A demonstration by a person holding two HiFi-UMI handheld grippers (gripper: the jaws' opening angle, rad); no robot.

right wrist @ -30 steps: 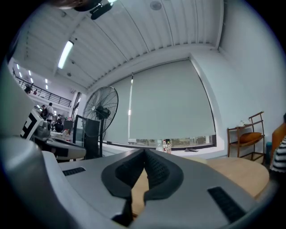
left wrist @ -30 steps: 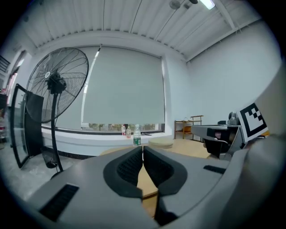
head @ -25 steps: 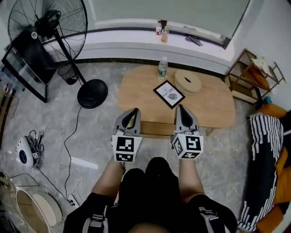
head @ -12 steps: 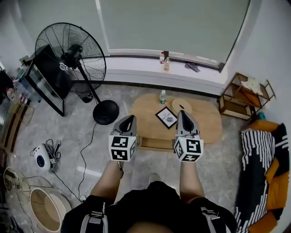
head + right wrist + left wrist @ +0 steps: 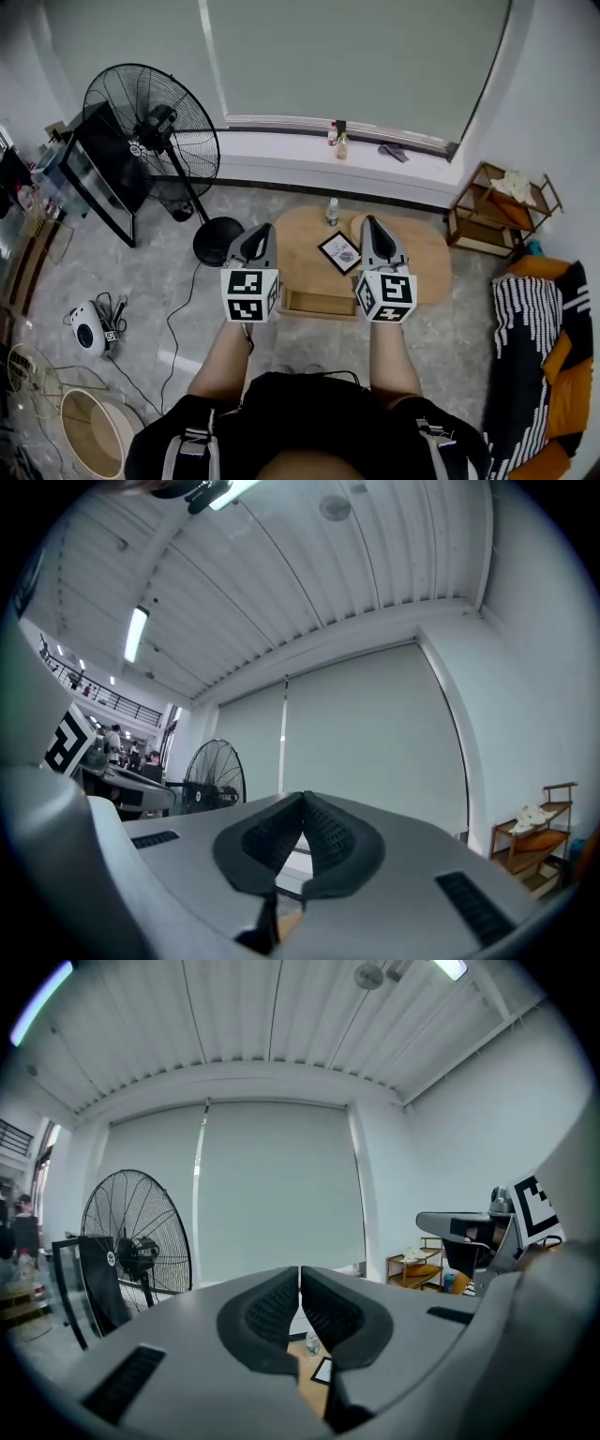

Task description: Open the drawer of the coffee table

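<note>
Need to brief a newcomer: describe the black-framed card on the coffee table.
Right of the big standing fan, below the window, sits the oval wooden coffee table. On its top lies the card: flat, white, black-bordered, unlike the upright clear bottle beyond it.

Held out ahead side by side, the left gripper (image 5: 262,232) and the right gripper (image 5: 371,225) point roughly level, each with jaws pressed together, empty

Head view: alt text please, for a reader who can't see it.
Seen from above, a standing person holds the left tongs and right tongs, both shut and empty, above a wooden coffee table whose drawer is pulled open. A standing fan is at the left.
</note>
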